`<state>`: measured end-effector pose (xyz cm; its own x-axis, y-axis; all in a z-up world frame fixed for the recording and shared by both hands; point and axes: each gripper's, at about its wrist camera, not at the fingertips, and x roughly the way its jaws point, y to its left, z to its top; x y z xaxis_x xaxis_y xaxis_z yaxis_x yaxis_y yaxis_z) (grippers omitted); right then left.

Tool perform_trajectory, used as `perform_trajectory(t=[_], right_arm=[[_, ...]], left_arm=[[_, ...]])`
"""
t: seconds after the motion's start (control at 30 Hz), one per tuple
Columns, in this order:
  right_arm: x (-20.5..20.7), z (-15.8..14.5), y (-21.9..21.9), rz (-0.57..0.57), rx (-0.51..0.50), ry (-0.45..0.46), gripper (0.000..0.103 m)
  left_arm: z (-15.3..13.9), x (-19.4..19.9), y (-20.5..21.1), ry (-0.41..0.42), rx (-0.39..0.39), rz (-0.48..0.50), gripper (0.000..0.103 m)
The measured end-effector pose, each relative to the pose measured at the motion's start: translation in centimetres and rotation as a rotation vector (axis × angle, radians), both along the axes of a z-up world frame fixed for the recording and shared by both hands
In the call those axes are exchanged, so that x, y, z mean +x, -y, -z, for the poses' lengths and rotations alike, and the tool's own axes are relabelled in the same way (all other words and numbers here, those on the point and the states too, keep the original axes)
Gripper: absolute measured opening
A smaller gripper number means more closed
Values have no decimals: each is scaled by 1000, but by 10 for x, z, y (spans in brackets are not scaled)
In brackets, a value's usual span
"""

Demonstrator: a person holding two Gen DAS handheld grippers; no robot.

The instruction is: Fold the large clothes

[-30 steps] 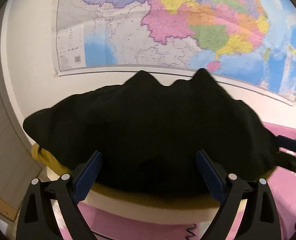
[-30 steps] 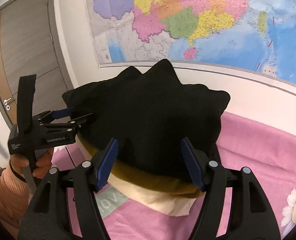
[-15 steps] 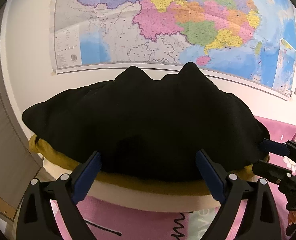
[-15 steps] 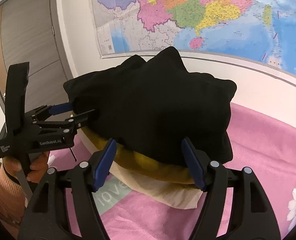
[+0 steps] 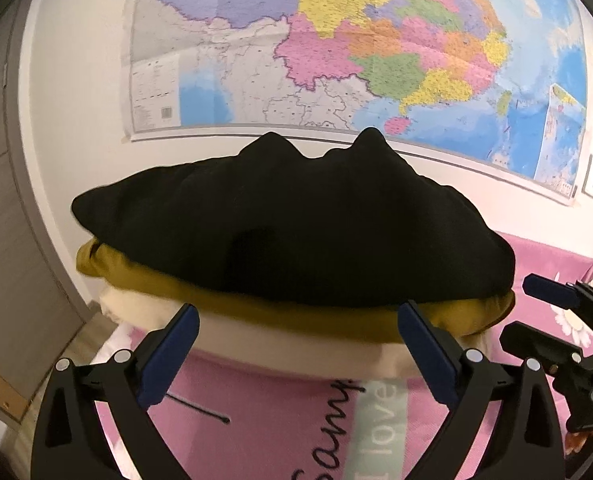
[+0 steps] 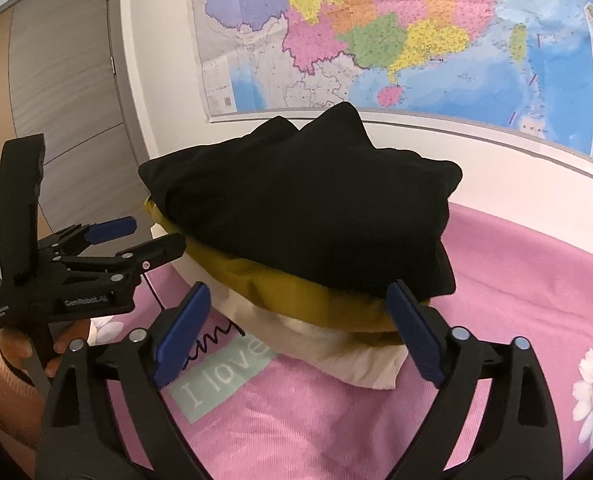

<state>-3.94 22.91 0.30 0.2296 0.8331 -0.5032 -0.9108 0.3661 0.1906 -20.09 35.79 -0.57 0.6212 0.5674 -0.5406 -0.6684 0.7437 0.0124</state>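
Folded black garment (image 5: 296, 232) tops a stack of three on the pink bedspread (image 6: 516, 292), close to the wall; we see it at the centre of both wrist views. Its upper edge rises in two peaks against the wall. Directly under it lies a mustard-yellow garment (image 5: 280, 316), and under that a cream one (image 6: 360, 364), whose corner sticks out toward 5 o'clock in the right view.

Our left gripper (image 5: 296, 356) sits just short of the stack at 6 o'clock, its blue-padded fingers (image 5: 172, 352) spread wide and opening, with nothing pressed between them; the stack's near edge shows beyond the tips. Our right gripper (image 6: 300, 336) likewise has its fingers (image 6: 414, 332) apart and opening, pads clear of the cloth, the stack's edge between and beyond them.

In the right view the left gripper appears at 9 o'clock, held by a hand (image 6: 20, 354) in an orange sleeve (image 6: 0, 400). Printed lettering (image 6: 224, 372) on the bedspread reads "I love". A large coloured map (image 5: 356, 48) hangs on the wall at 12 o'clock, and a grey door (image 6: 64, 92) stands at 10 o'clock.
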Motion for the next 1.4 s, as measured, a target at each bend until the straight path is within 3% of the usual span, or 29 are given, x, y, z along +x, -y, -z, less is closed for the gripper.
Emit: perform_trajectory(t=[0.13,0.53,0.73,1.4], right_arm=[[-10,-2,8,3,7,22,97],[-32,0,29,2,33,12,97],[-40,2,37,-1,35,4,97],[-68,15,64,-1,42,-8,97]], left_arm=[[0,-9,12,10,7,-6,96],[2,-28,38,37,-43,27,96],[1,-35,55,29,-4,3,96],[9,-58,78,11,21,-44,96]])
